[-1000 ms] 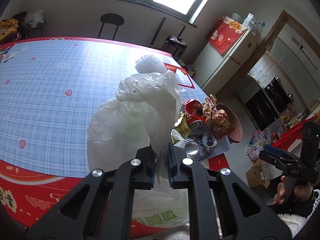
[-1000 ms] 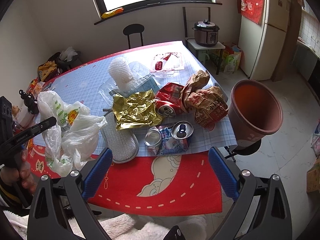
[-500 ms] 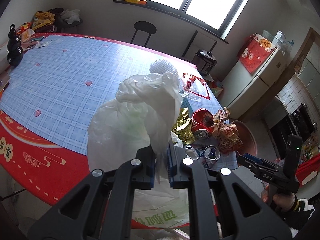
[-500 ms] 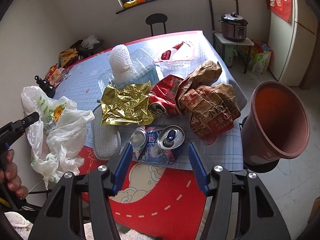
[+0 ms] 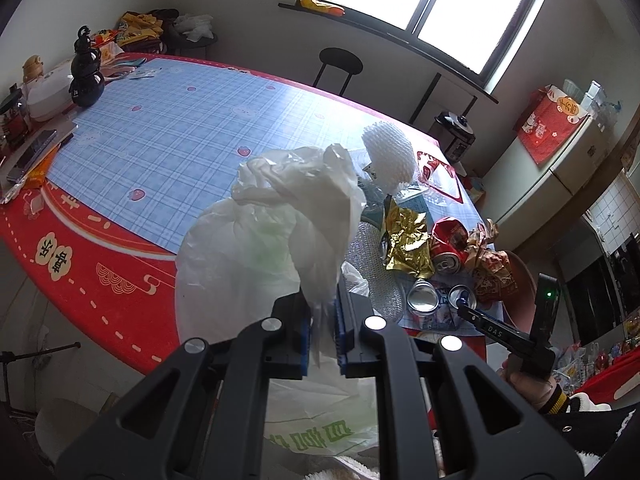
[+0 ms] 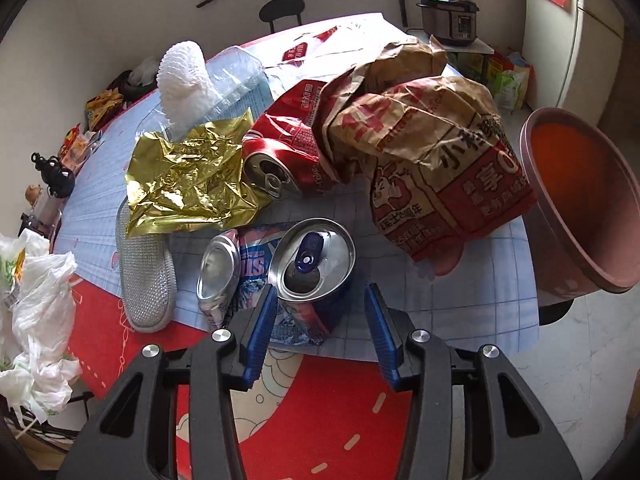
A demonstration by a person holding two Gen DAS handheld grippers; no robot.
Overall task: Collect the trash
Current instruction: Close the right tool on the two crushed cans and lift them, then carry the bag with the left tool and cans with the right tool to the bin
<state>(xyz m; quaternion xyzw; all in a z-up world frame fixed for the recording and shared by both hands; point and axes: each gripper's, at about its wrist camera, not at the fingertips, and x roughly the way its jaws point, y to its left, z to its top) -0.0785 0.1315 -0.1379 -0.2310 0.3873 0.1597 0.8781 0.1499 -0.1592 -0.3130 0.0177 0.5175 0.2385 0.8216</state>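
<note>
Left tongs (image 5: 323,322) clamp the plastic bag (image 5: 272,248); right tongs (image 6: 320,328) closing around blue can (image 6: 310,268) at the table edge (image 6: 460,344), seemingly not touching.

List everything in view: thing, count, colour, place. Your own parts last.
plastic bag: 1, white, clamped in left gripper
blue can: 1, crushed, table edge, between right jaws
silver can: 1, crushed, beside blue can
red can: 1, crushed, behind blue can
gold foil: 1, left of red can
paper bags: crumpled, brown and red, right of red can
foam net: 1, white, far side of pile
mesh pad: 1, silver, under foil
pot: 1, terracotta, off table's right
table: 1, blue check, red border
left gripper: shut on bag
right gripper: jaws closing around blue can
</note>
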